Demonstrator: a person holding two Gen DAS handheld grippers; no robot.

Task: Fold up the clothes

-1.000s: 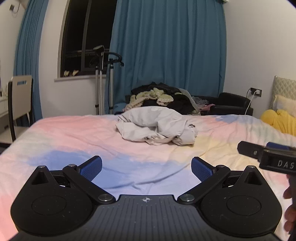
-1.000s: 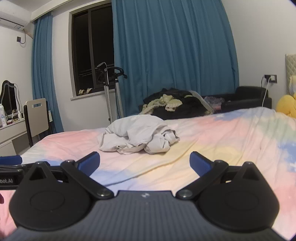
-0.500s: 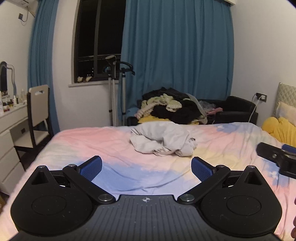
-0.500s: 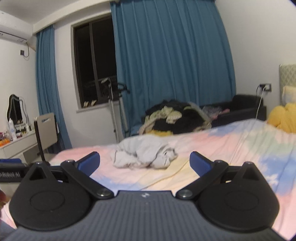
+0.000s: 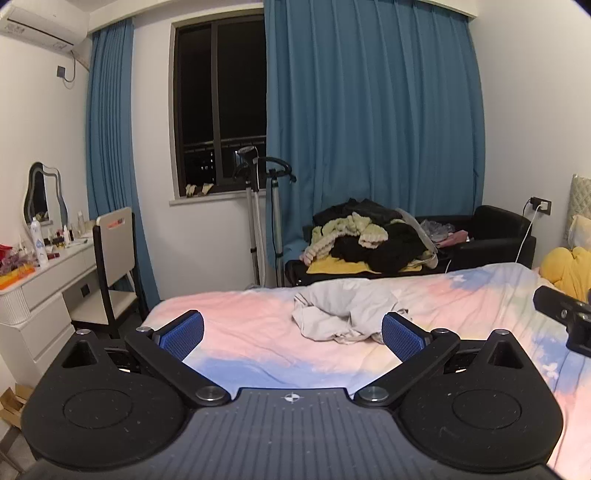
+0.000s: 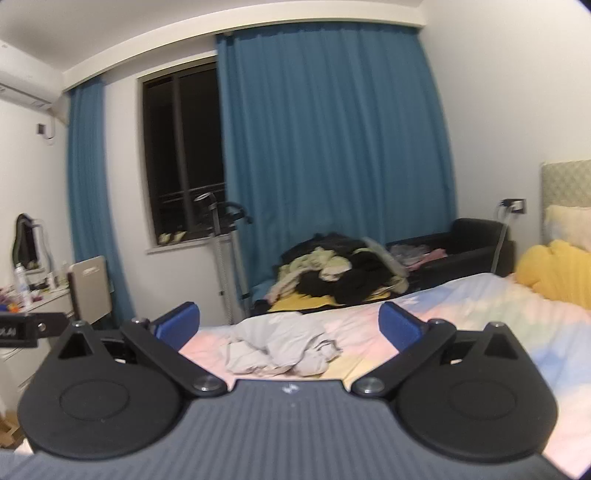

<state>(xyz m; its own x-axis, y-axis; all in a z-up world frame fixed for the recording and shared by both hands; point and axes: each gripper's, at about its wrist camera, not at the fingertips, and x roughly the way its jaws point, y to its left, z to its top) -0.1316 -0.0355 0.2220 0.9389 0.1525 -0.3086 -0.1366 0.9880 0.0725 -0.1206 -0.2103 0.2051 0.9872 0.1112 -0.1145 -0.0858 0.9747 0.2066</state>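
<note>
Both cameras have pulled back and tipped upward since a second ago: the crumpled grey garment (image 5: 345, 312), which filled the middle of each view then, now looks smaller and sits lower, and more of the room shows, including the air conditioner (image 5: 35, 27) and the dressing table (image 5: 40, 273) with its chair (image 5: 112, 251).

The left gripper (image 5: 291, 332) has its jaws spread wide, with nothing between its blue pads (image 5: 183, 332) and nothing touching them. The right gripper (image 6: 288, 326) stands the same way, jaws wide apart and empty. Neither touches the garment, which lies in a loose heap on the pastel bed (image 5: 258, 339), well ahead of both grippers and near the far edge of the bed.

In the left wrist view only a black tip of the right gripper shows at the right border, cut off by the frame. In the right wrist view the left gripper (image 6: 26, 328) is likewise cut off at the left border. The right wrist view is blurred, so the pile of clothes (image 6: 340, 273) on the black sofa (image 6: 476, 247) behind the bed is hard to make out piece by piece. The yellow cushion (image 6: 554, 271) runs out of frame at the right. How the garment is laid within its heap cannot be told.
</note>
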